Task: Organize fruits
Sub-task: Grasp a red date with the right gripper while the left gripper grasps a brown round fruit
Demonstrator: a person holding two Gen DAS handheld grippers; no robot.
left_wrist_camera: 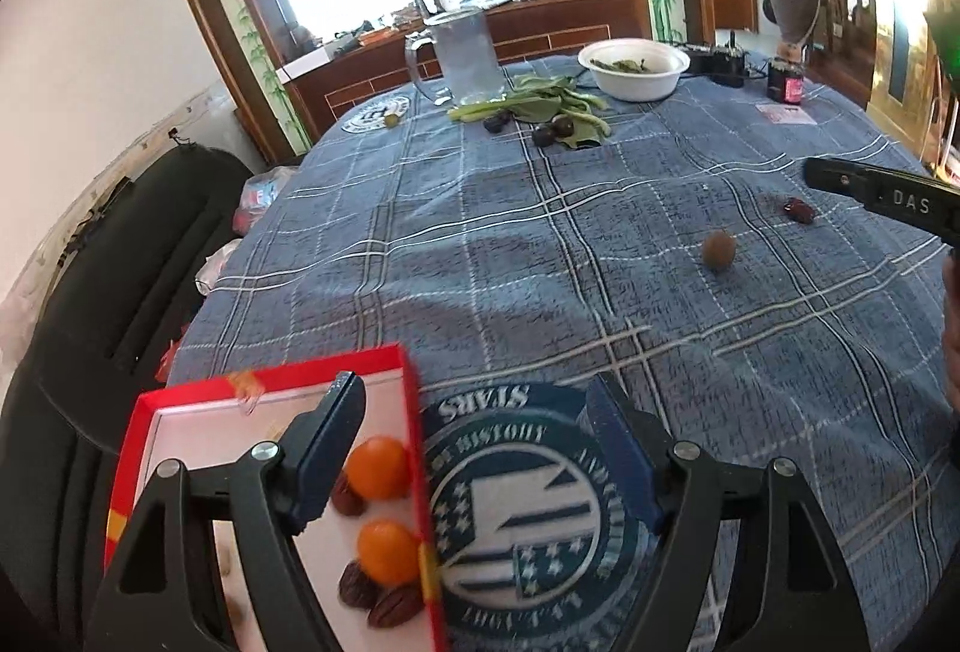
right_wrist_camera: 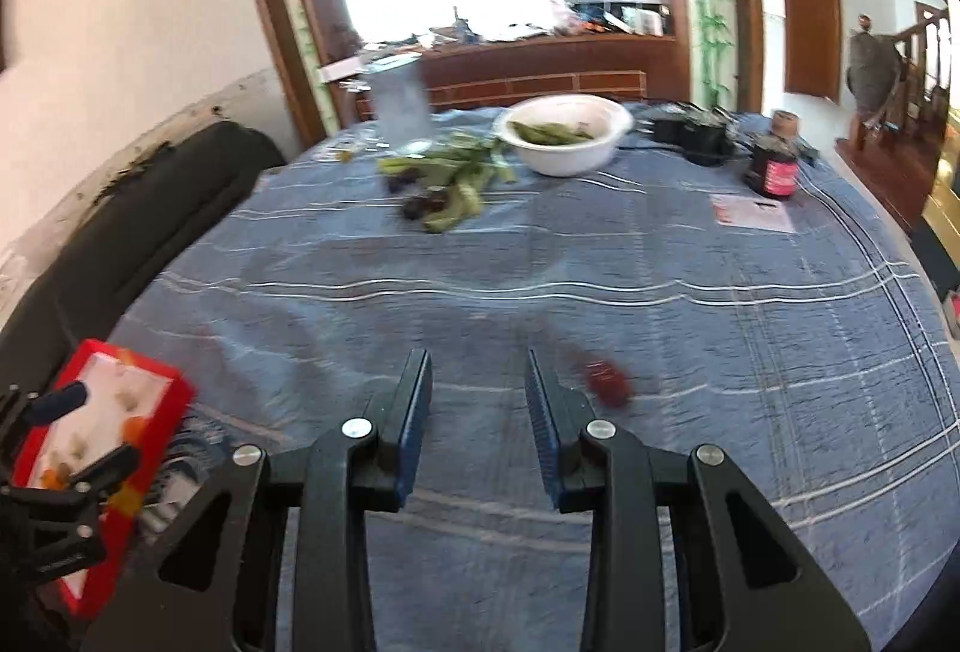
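Hovering apart and empty, the left claw [left_wrist_camera: 477, 448] straddles the red box [left_wrist_camera: 180, 400]'s edge; the right claw [right_wrist_camera: 478, 412], likewise apart, has a red date [right_wrist_camera: 609, 382] at two o'clock.

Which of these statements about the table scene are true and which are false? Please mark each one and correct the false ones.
1. Two orange fruits lie in the red box. True.
2. The right gripper holds the red date. False: its jaws are apart and empty; the date lies on the cloth beside the right finger.
3. The white bowl holds green vegetables. True.
4. The left gripper is shut on a pecan. False: it is open and holds nothing.
5. The round brown fruit is already in the box. False: it lies on the tablecloth.
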